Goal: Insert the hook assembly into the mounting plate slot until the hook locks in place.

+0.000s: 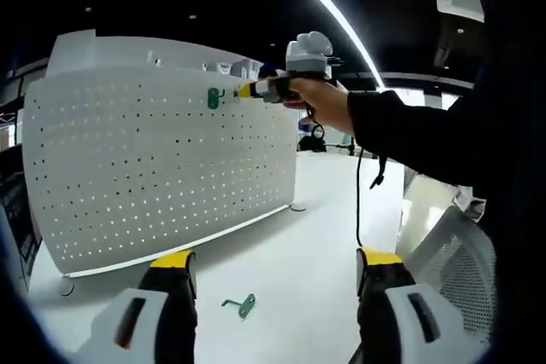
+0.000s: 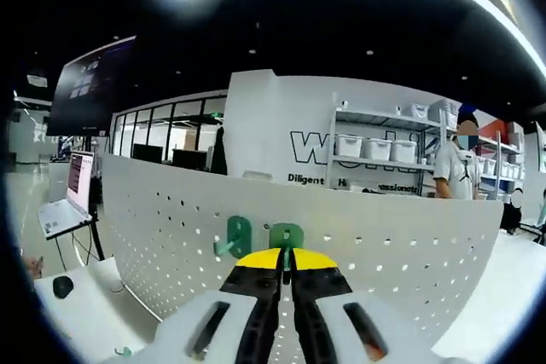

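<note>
Near the top edge of the pegboard (image 1: 162, 159) we are working the right gripper (image 1: 247, 89), its yellow-tipped jaws closed together on a green hook (image 2: 286, 236) and pressing it flat against the board's face. In the right gripper view the hook's plate is sitting just above our jaw tips, touching the perforated panel, and a second green hook (image 2: 238, 237) is already hanging just beside it on the same row. In the left gripper view we are seeing one green hook (image 1: 214, 97) on the board at the tip of the right gripper; we cannot tell which of the two it is.

We are holding the left gripper (image 1: 275, 283) low over the white bench (image 1: 324, 210), its jaws standing wide apart with nothing between them. A spare green hook (image 1: 241, 304) is lying on the bench between those jaws, near the bench's front edge and well apart from the board's foot.

We are judging the task as close to its end but not finished: the held hook is at the board, yet we cannot tell whether its pegs are fully seated in the holes or have locked. What is left, as we are reading it, is pushing it home, confirming that it is holding, and then letting go
</note>
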Available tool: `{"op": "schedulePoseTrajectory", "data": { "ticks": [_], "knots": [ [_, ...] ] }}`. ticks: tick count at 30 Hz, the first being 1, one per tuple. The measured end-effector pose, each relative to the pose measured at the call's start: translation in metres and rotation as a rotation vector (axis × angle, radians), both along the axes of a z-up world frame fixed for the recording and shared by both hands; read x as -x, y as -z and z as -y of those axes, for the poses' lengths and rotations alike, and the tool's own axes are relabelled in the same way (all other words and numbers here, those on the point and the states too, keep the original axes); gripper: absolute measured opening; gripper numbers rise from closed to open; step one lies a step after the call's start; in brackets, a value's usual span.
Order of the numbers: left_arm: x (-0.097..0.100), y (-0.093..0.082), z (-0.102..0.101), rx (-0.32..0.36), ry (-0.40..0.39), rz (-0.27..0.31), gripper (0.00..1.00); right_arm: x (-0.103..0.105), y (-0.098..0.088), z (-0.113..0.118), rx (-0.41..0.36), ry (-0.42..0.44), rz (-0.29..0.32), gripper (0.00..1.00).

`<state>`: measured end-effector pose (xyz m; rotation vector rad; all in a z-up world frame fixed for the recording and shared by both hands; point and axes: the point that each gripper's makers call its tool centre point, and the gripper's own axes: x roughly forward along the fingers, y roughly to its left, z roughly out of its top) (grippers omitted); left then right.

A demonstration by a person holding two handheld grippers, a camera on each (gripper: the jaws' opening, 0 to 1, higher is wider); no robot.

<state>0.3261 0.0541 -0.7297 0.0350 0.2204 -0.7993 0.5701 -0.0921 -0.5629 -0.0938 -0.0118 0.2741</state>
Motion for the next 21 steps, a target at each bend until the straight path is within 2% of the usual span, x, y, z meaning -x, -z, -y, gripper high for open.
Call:
{"op": "schedulePoseTrajectory", "data": {
  "ticks": [21],
  "knots": [
    [-0.0002, -0.0012, -0.0001, 0.025, 0.008, -0.013, 0.76, -0.0100, 0.0015, 0.0027, -0.023, 0.032, 0.013, 0.00]
  ]
}}
